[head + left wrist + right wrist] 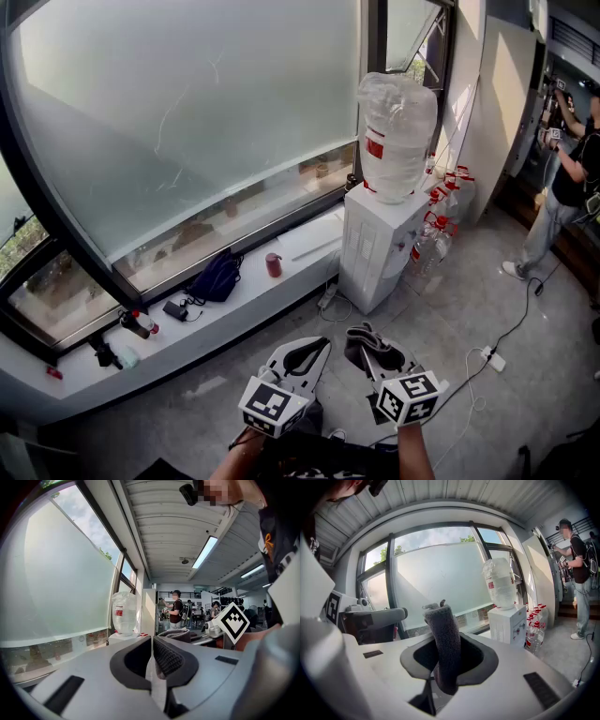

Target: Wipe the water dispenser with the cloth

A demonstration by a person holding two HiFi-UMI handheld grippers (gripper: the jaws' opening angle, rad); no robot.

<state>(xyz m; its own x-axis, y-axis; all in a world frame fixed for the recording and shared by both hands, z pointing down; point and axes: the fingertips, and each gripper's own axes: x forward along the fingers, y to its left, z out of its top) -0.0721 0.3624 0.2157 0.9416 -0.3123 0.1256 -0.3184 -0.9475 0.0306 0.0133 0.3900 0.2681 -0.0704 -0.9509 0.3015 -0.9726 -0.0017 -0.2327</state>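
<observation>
The white water dispenser (377,246) stands by the window sill with a clear bottle (397,131) upside down on top. Low in the head view, well short of it, are both grippers. My right gripper (371,356) is shut on a dark grey cloth (367,343), which stands up between the jaws as a folded strip (446,641). Just left of it, my left gripper (319,347) is shut and holds nothing (152,654). Both gripper views show the dispenser (508,623) (123,638) some way ahead.
A dark backpack (216,277), a red cup (273,265) and small items lie on the white sill (239,305). Several spare water bottles (439,225) stand right of the dispenser. A power strip (492,359) with cables lies on the floor. A person (565,183) stands at the far right.
</observation>
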